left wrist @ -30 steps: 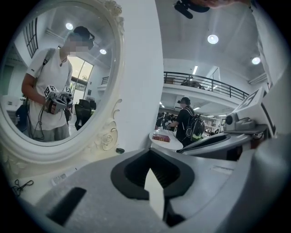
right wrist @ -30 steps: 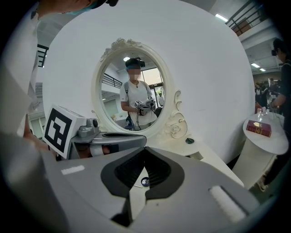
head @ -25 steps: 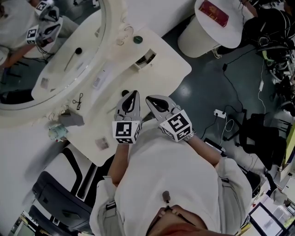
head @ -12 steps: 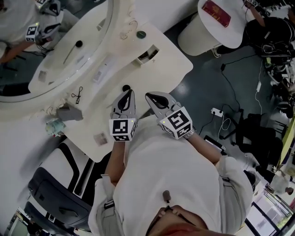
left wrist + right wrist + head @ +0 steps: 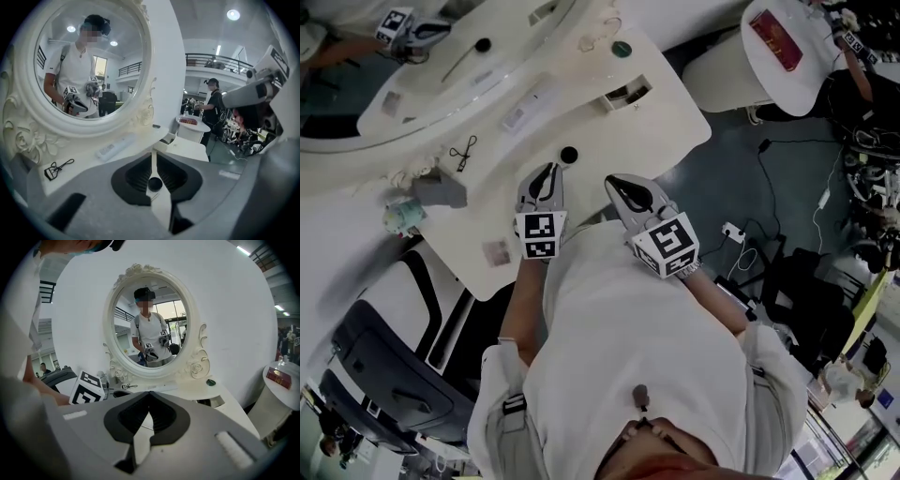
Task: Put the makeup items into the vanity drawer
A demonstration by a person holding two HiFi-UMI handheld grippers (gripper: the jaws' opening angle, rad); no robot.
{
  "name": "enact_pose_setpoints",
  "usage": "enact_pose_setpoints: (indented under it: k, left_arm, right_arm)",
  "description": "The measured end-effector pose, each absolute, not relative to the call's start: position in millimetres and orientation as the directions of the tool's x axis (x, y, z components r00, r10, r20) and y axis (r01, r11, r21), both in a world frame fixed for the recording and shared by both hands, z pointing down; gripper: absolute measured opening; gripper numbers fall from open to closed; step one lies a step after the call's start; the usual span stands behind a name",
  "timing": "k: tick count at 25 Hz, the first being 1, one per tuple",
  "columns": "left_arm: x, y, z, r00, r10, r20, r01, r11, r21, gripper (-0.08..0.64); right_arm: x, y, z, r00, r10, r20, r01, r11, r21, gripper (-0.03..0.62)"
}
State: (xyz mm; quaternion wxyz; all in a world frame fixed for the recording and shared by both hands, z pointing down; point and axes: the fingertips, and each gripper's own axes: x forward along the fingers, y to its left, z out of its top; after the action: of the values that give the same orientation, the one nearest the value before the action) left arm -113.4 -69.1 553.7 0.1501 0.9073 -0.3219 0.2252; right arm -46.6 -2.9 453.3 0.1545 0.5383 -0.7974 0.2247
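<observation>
White vanity (image 5: 609, 131), left gripper (image 5: 550, 171) just parting, empty, right gripper (image 5: 612, 180) pressed together (black pot (image 5: 569, 154) outside its view)

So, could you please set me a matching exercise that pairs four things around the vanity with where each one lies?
Things:
1. eyelash curler
2. small black round item
3. green round item
4. red box

Places:
A. on the round side table
B. near the middle of the tabletop
C. close to the grey box
D. at the far corner, beyond the open drawer

Pairs: 1-C, 2-B, 3-D, 4-A.
</observation>
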Motion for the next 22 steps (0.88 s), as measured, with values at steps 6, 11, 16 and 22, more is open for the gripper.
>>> enact_pose_setpoints:
  k: [6,11,16,22]
  left_arm:
    - [-127.0,-62.7,623.3,0.651,-0.404,0.643,-0.576,-0.814,0.071,0.113]
    - [-132.6,-52.0,670.4,0.592,-0.259,0.763,-0.399,-0.917,-0.001,0.130]
    - [-146.3,-49.8,716.8,0.470,-0.153,0.869,-0.205,-0.977,-0.061,0.132]
    - [-150.7,-47.0,741.4,0.417,-0.063,0.907,-0.129,-0.992,-0.009,0.132]
  right_arm:
    - [-43.4,-5.2,456.6,-0.370,-0.780,0.504,-0.929,0.318,-0.191,0.008]
    - [-37.7,-7.5,458.0,-0.367,-0.776,0.514,-0.930,0.315,-0.189,0.007]
    - [-30.0,-7.5,460.0,-0.347,-0.780,0.521,-0.938,0.294,-0.183,0.008]
    - [-20.0,-7.4,461.3,-0.318,-0.787,0.529,-0.948,0.263,-0.179,0.008]
